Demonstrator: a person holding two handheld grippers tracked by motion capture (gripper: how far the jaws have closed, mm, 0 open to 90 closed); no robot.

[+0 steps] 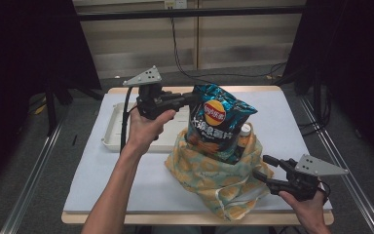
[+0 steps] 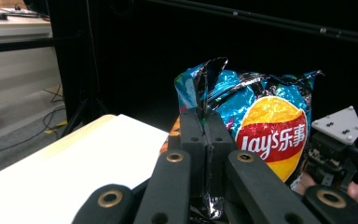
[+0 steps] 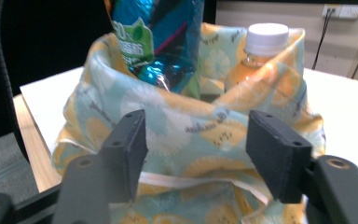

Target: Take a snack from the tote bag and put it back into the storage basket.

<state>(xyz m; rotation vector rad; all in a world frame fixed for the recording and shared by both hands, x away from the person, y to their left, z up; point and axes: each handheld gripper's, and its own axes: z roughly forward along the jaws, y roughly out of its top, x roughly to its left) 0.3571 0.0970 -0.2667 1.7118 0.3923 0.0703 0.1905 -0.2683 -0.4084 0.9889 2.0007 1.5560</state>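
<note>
High overhead view, 2 close jaw-level views, all sharing the chip bag (image 1: 220, 124).

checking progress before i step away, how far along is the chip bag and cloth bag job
Done: a white-capped bottle already stands inside the patterned cloth bag.
In hand: the left gripper is shut on the top edge of the Lay's chip bag, whose lower end sits in the cloth bag's mouth. The right gripper is open at the cloth bag's rim.
Left: whether the chips go in or come out isn't clear. A white tray sits beside.

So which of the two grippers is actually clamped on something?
The left gripper, pinching the top edge of the blue foil crisp bag. The right gripper stands open before the yellow patterned cloth bag.
</note>
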